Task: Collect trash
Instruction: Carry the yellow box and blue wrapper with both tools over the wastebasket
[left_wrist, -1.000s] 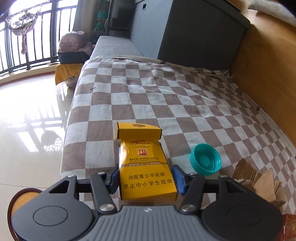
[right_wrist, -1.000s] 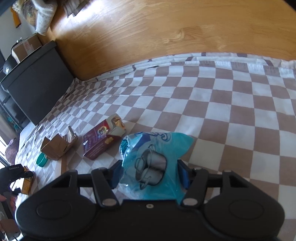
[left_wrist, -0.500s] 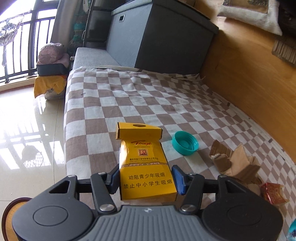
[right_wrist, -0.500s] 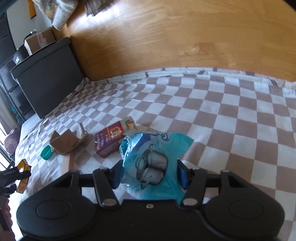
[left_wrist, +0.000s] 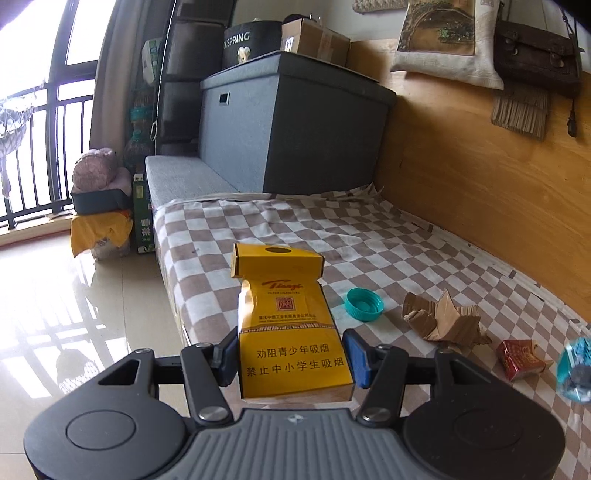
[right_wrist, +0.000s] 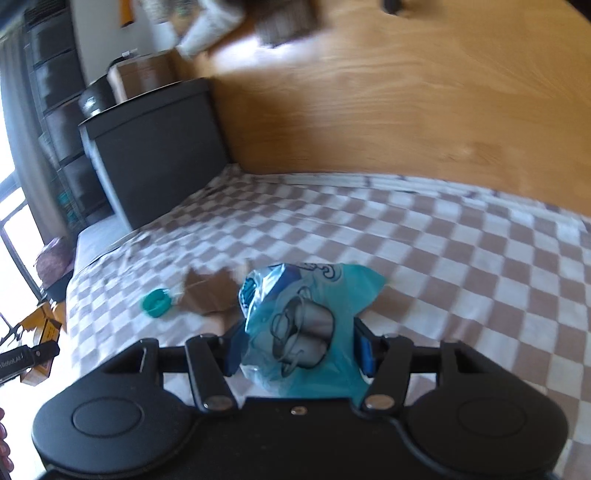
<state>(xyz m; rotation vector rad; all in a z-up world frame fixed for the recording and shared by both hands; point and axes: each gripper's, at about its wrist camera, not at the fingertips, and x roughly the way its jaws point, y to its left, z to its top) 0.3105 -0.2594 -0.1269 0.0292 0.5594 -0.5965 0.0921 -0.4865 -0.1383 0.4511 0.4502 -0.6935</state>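
1. Left wrist view: left claw (left_wrist: 291, 356) clamped on a yellow cigarette pack (left_wrist: 290, 334), lid flipped open, held upright above the near edge of the checked bed (left_wrist: 369, 236). Beyond, on the bed: teal bottle cap (left_wrist: 364, 303), torn cardboard (left_wrist: 443, 319), red packet (left_wrist: 521, 359).
2. Right wrist view, blurred: right claw (right_wrist: 297, 349) closed on a crumpled teal plastic wrapper (right_wrist: 304, 332), raised over the bed. Far left: teal bottle cap, then cardboard just beside it.
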